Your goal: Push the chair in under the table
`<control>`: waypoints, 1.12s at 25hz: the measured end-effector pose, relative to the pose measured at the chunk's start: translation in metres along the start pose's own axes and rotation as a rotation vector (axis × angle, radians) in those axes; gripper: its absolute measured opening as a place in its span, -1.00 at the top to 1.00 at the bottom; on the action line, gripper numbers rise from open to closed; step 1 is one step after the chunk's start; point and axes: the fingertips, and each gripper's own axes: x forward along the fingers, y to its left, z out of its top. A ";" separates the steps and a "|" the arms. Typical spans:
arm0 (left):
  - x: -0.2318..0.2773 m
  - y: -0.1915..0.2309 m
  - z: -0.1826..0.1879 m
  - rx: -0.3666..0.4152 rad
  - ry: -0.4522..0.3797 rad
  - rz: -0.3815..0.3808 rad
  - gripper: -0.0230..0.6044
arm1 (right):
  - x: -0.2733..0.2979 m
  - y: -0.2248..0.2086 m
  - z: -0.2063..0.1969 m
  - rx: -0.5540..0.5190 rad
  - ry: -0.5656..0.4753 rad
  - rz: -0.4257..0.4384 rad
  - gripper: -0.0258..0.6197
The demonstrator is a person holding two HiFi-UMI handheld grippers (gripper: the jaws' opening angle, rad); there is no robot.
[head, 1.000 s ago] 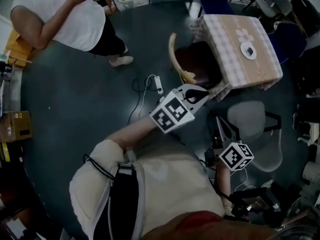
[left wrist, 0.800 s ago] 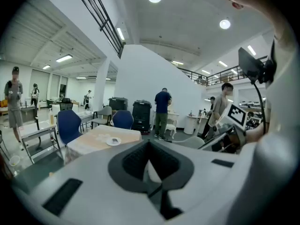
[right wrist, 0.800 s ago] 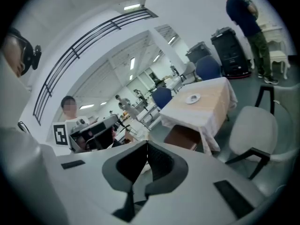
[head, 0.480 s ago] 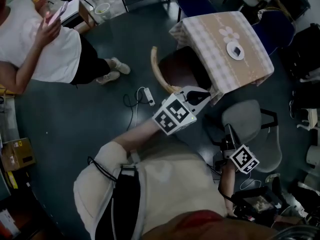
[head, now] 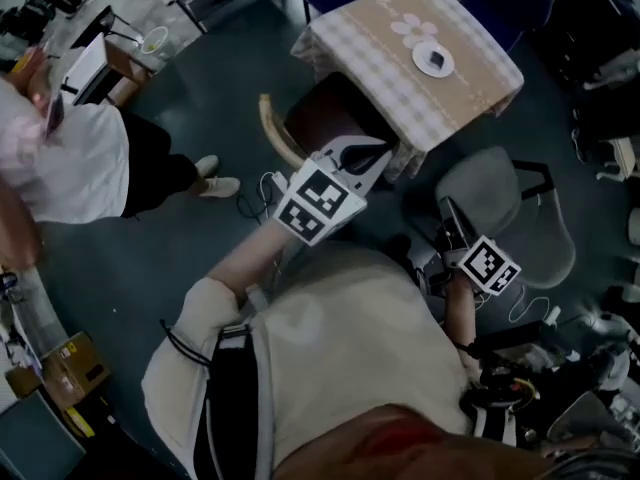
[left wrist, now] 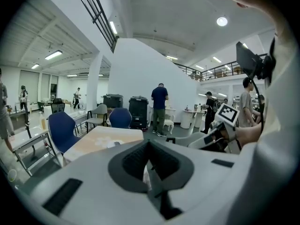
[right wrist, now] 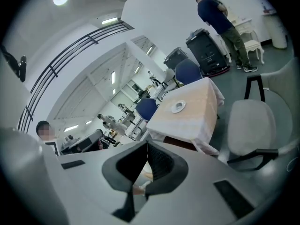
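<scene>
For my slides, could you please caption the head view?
Shut left tongs near the chair at the clothed table.

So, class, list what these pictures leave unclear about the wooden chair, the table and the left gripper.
1. Legs of the chair: head view, hidden under its seat and the tablecloth.
2. Whether the left gripper touches the chair: head view, the gripper's own body covers the spot.
3. What the dish holds: too small in every view.

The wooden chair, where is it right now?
Head view, upper centre: the wooden chair sits at the left edge of the checked-cloth table, seat partly under it, just beyond the left gripper.
</scene>
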 end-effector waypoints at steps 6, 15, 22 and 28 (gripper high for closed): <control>0.021 0.006 -0.007 -0.037 0.007 0.074 0.90 | 0.007 -0.021 0.026 -0.013 0.007 0.026 0.89; 0.092 -0.035 0.014 -0.036 0.019 0.004 0.90 | -0.036 -0.091 0.075 0.001 -0.054 -0.054 0.89; 0.154 -0.075 0.020 -0.015 0.057 -0.109 0.90 | -0.092 -0.168 0.105 0.044 -0.124 -0.202 0.89; 0.181 -0.127 0.026 -0.035 0.069 -0.269 0.90 | -0.147 -0.221 0.123 -0.027 -0.099 -0.312 0.89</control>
